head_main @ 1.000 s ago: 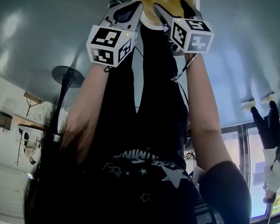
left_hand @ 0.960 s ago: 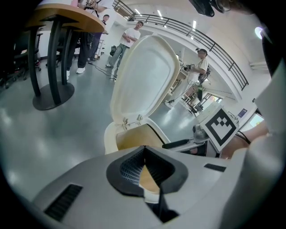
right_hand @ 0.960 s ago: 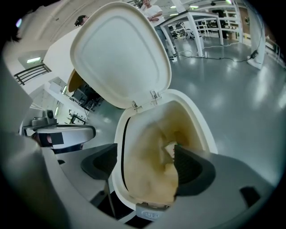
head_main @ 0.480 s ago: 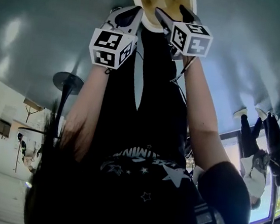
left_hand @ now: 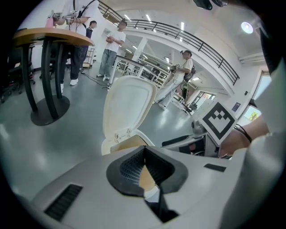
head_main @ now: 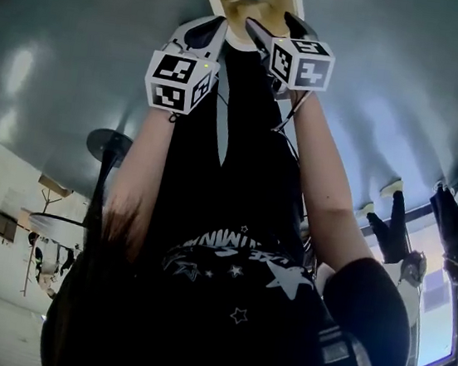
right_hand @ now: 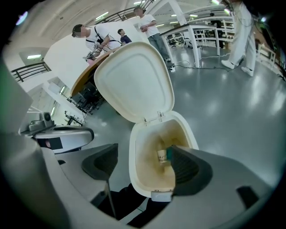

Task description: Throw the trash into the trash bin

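Observation:
The cream trash bin stands on the grey floor with its lid swung up. Inside lie a paper cup and a teal piece. My right gripper hangs open just over the bin's mouth, with nothing between its pads. My left gripper is shut, its pads meeting with nothing held, close beside the bin. In the head view the bin sits at the top edge, with the left gripper and right gripper at its rim.
A round pedestal table with a heavy disc base stands to the left of the bin. Several people stand farther off. The right gripper's marker cube shows close on the right. My own body fills the lower head view.
Both grippers stay at the bin's mouth. The head view has shifted so more of the bin shows; a teal piece now shows inside where a whitish one showed. Background people have moved.

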`<state>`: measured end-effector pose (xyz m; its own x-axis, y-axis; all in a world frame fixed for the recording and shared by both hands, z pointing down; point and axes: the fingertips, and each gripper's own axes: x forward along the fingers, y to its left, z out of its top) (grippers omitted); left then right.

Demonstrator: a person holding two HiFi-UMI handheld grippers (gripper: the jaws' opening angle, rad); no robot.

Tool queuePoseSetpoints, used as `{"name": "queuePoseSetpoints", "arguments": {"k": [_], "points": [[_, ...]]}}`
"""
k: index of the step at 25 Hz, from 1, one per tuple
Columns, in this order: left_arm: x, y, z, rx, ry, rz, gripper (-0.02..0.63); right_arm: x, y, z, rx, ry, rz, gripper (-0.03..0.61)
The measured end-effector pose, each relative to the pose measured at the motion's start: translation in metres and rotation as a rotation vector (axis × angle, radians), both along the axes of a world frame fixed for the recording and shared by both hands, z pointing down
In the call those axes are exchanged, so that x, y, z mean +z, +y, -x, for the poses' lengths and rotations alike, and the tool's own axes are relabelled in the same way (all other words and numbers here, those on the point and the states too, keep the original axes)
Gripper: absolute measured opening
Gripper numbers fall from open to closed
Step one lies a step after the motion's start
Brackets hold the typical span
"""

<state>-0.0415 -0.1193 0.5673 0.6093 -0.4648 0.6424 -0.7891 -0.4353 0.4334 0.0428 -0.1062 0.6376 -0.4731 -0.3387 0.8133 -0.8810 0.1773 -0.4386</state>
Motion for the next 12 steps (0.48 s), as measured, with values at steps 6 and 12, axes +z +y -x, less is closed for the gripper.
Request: {"name": "queuePoseSetpoints", "arguments": {"k": [6, 12], "points": [[-0.021, 0.002, -0.008, -0.014, 0.004, -0.026, 0.012, -0.02, -0.01, -0.007, -0.021, 0.005, -0.079, 0.333], [-0.032, -0.001, -0.003, -0.06, 0.008, -0.051, 0.012, -0.034, -0.01, 0.0, -0.063, 0.0, -0.109, 0.255]]}}
